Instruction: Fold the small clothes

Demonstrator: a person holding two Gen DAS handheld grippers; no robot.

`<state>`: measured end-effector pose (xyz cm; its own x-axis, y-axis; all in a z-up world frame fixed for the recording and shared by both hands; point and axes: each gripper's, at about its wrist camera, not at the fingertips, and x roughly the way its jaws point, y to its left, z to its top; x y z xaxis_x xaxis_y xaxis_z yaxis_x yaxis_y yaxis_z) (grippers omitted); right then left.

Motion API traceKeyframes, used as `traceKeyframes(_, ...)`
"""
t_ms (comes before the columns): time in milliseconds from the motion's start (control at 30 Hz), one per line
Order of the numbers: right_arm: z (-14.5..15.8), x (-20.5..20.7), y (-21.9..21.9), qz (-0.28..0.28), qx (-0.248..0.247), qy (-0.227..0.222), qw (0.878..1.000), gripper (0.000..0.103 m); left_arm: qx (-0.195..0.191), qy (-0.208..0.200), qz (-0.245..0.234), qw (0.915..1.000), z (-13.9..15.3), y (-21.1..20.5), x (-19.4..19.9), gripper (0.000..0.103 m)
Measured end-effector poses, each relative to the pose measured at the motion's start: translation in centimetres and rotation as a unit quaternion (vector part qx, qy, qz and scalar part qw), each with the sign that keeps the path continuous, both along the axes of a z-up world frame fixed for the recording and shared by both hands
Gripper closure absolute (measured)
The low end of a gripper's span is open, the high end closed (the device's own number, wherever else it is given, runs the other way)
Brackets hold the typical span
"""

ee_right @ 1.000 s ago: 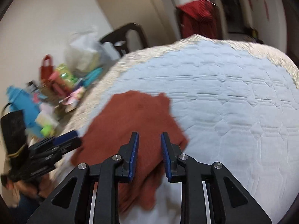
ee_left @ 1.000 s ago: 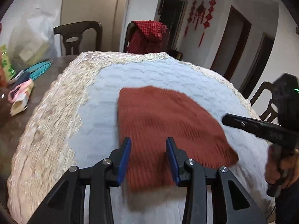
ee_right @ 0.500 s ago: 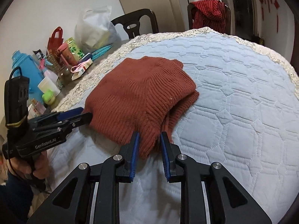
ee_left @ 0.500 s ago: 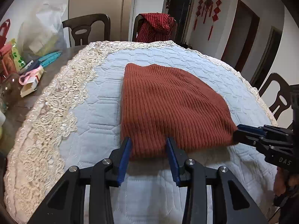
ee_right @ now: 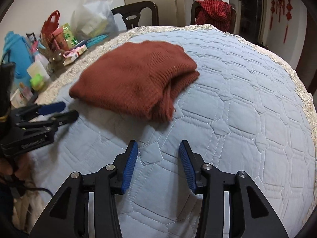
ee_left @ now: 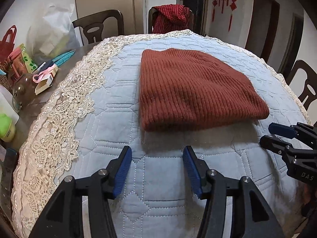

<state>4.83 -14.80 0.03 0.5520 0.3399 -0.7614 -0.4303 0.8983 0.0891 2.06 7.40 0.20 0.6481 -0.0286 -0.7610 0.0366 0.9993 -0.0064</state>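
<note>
Folded rust sweater [ee_left: 196, 91] sits at twelve o'clock on the quilt [ee_left: 158, 178]. Left gripper [ee_left: 156, 168] and right gripper [ee_right: 158, 164] have just been opening, nothing between their jaws.

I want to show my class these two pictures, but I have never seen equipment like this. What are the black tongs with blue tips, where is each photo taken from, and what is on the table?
No robot here: a person holds one hand-held gripper in each hand, each carrying a wide-angle camera that looks along its two fingers. One picture comes from the left hand-held gripper, the other from the right hand-held gripper; each also shows the other tool at its edge. On the quilted blue cover with a lace border lies a folded rust-brown knitted garment. Both pairs of jaws have just been opening and now stand open with nothing between them, so the garment is not held; it rests alone just beyond the fingertips. Bags and bottles crowd the table's far side.
</note>
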Motion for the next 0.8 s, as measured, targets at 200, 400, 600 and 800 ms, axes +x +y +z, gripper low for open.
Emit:
traceKeyframes(200,-0.18,-0.12,0.27,0.001,-0.014,-0.009,1.000,0.056,0.006,-0.004,0.002,1.0000,-0.21,-0.33,-0.06,0.036)
traceKeyframes(400,-0.27,-0.15,0.20,0.003,-0.012,-0.009,1.000,0.054,0.006,-0.006,0.005,1.0000,-0.22,-0.26,-0.08,0.034)
traceKeyframes(600,-0.31,-0.29,0.48,0.004,-0.020,-0.012,1.000,0.054,0.008,-0.004,0.007,0.9999,-0.29,-0.22,-0.05,0.029)
traceKeyframes(800,-0.33,-0.32,0.54,0.004,-0.022,-0.013,1.000,0.054,0.010,-0.004,0.006,0.9999,-0.30,-0.34,-0.10,0.027)
